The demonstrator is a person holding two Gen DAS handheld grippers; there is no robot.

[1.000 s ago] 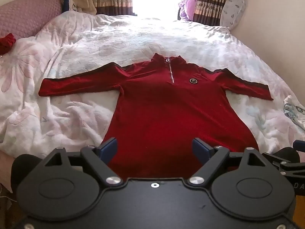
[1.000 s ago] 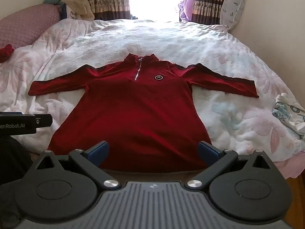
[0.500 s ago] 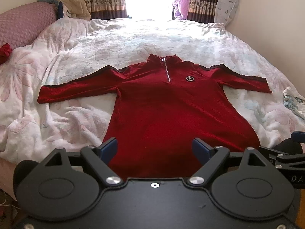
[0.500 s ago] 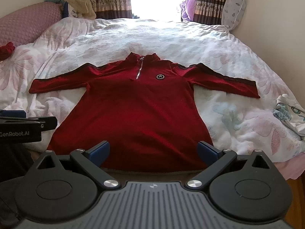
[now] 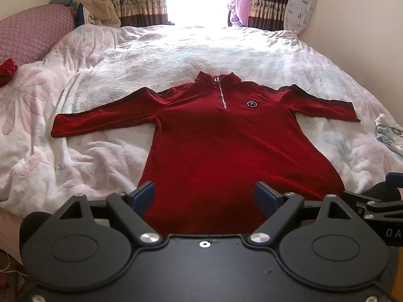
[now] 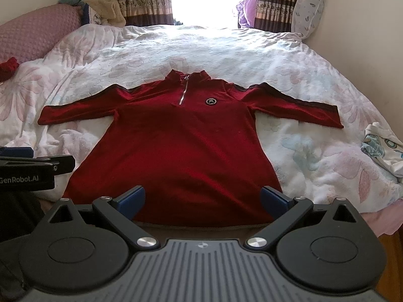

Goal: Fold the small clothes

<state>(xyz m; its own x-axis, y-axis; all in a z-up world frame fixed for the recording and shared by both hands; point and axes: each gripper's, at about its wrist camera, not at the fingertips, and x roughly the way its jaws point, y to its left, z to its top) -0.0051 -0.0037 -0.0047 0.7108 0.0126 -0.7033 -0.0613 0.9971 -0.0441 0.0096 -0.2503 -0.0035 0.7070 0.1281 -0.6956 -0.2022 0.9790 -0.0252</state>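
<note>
We compare against the frames from the preceding second: the red zip-neck top [image 5: 226,141] lies unchanged, spread flat and front-up on the floral quilt [image 5: 156,58] of the bed, both sleeves out to the sides, hem toward us at the near edge. Only the viewpoints have drifted slightly; in the left wrist view the far window and curtains [image 5: 141,0] show more than a second ago, which we read as both tools being lifted or tilted a little, not advanced onto the cloth. Left gripper [image 5: 205,195]: jaws released, spread wide, nothing between them, hovering over the hem region without visible contact. Right gripper [image 6: 204,197]: jaws likewise spread and empty, near the hem's right half. Each tool's body shows at the edge of the other's view, so they sit side by side. A patterned white garment [image 6: 382,151] rests on the quilt well to the right of the top's sleeve; a small red item [image 5: 7,71] lies at far left. Judgement: no fold has begun; the garment is laid out and ready, and a first grasp, probably at a sleeve or hem corner, is pending.
</note>
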